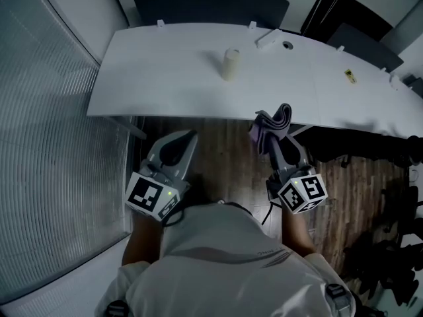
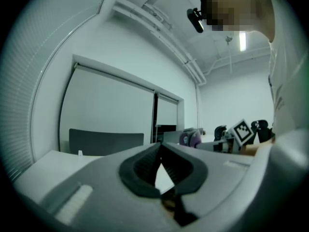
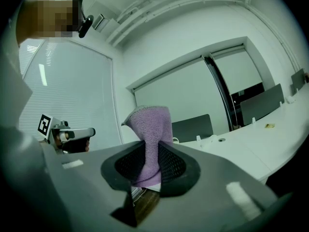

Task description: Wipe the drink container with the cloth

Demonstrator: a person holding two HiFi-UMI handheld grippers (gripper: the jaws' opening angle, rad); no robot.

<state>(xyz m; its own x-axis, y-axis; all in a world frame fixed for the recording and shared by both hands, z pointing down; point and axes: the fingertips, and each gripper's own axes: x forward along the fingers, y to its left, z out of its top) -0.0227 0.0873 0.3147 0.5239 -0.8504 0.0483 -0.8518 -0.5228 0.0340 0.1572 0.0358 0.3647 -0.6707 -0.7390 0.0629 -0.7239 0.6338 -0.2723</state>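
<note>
Field note: I'm holding both grippers level, just short of the table's (image 1: 152, 78) near edge. Left gripper (image 1: 188, 136) is sitting with jaws closed together, nothing between them. Right gripper (image 1: 275, 137) is clamping the purple cloth (image 1: 273, 120). Drink container (image 1: 230, 65) is standing upright near the table's middle, well apart from both.
</note>
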